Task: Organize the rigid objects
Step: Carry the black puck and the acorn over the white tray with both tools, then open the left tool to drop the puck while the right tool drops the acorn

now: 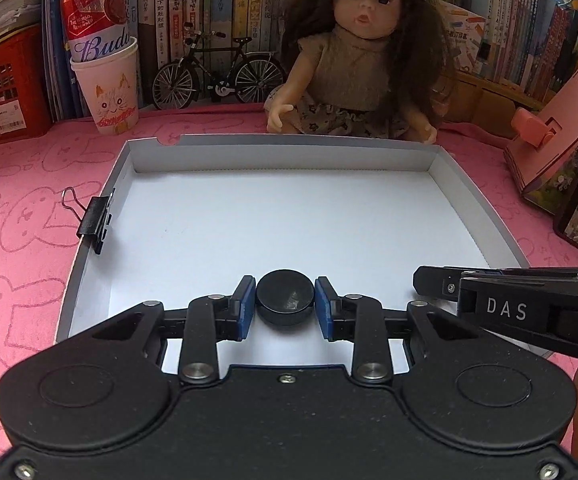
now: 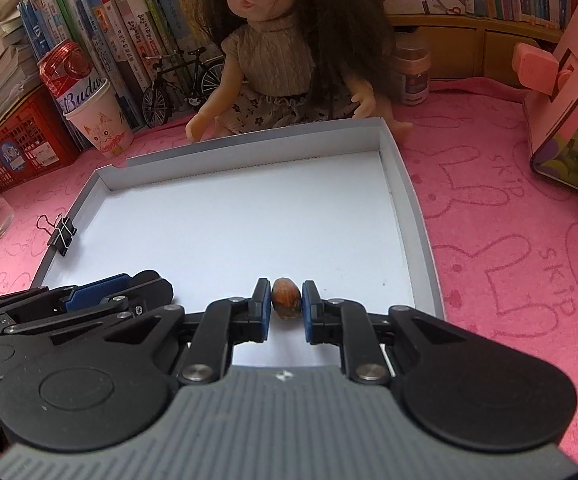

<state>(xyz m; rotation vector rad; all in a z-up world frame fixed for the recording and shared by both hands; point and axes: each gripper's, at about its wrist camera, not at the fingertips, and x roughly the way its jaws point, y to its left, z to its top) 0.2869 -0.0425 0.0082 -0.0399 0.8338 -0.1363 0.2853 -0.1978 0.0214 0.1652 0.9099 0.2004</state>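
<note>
A shallow white box lid lies on the pink cloth. My left gripper is shut on a black round disc, held over the lid's near part. My right gripper is shut on a small brown nut, also over the lid's near edge. The right gripper's body shows at the right of the left wrist view. The left gripper's body shows at the left of the right wrist view. A black binder clip grips the lid's left wall.
A doll sits behind the lid. A paper cup holding a red can, a model bicycle and a red crate stand at the back left. A pink stand is on the right.
</note>
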